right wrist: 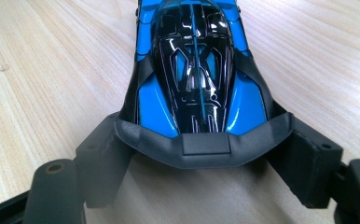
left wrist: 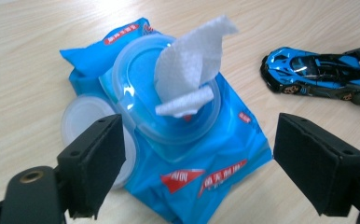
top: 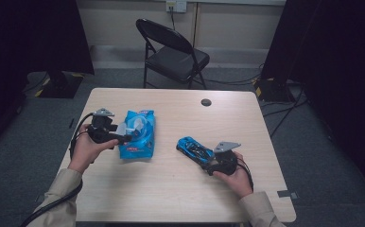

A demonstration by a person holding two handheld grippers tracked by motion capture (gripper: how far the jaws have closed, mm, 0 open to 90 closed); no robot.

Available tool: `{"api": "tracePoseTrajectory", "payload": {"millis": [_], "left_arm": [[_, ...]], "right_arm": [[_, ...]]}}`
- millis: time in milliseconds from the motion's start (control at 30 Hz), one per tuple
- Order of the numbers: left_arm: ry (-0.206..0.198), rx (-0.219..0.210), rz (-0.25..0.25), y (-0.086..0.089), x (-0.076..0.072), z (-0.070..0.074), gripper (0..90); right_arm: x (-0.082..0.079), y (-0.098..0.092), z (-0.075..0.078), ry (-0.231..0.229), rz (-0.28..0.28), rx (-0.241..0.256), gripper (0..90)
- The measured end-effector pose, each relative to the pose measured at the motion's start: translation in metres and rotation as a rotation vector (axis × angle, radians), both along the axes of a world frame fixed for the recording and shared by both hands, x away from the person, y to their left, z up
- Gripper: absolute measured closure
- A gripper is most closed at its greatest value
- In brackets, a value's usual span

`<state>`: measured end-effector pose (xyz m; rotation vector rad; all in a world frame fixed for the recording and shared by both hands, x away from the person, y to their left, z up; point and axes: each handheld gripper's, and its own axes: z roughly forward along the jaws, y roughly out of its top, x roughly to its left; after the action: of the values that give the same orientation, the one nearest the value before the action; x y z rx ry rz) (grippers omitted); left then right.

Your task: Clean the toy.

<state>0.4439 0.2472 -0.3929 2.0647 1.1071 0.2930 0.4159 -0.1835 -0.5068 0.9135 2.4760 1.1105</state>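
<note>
So right now I've got the left gripper (top: 124, 137) parked at the near-left side of the wet wipe pack (top: 137, 134), which lies flat on the left half of the counter (top: 180, 189). In the left gripper view its fingers (left wrist: 94, 165) are spread wide, one on each side of the pack's near end, not touching anything as far as I can tell. The pack's flip lid (left wrist: 82, 123) is swung open and lying flat against the counter beside it, and one white wipe (left wrist: 192, 65) pokes up out of the round opening, folded over a bit at the base.

Over on the right half, the blue toy car (top: 195, 149) sits on the counter, well apart from the pack. The right gripper (top: 213, 163) is at the car's rear end. In the right gripper view the fingers (right wrist: 106, 158) sit on either side of the car's dark rear wing (right wrist: 205, 144), pinching it, with the black-and-blue roof stretching away from me.

Behind the counter there's a black folding chair (top: 176, 54) on the grey carpet, and a small dark round cap (top: 206, 102) set into the counter near its far edge.
</note>
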Motion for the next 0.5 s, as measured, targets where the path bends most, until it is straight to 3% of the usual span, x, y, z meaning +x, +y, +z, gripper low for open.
{"api": "tracePoseTrajectory", "payload": {"millis": [367, 500], "left_arm": [[-0.002, 0.009, 0.014, -0.015, 0.025, 0.003, 19.1], [-0.008, 0.012, 0.02, -0.019, 0.031, -0.002, 25.6]], "right_arm": [[0.0, 0.0, 0.0, 0.001, 0.0, 0.001, 24.7], [0.0, 0.0, 0.0, 0.002, 0.001, 0.002, 24.8]]}}
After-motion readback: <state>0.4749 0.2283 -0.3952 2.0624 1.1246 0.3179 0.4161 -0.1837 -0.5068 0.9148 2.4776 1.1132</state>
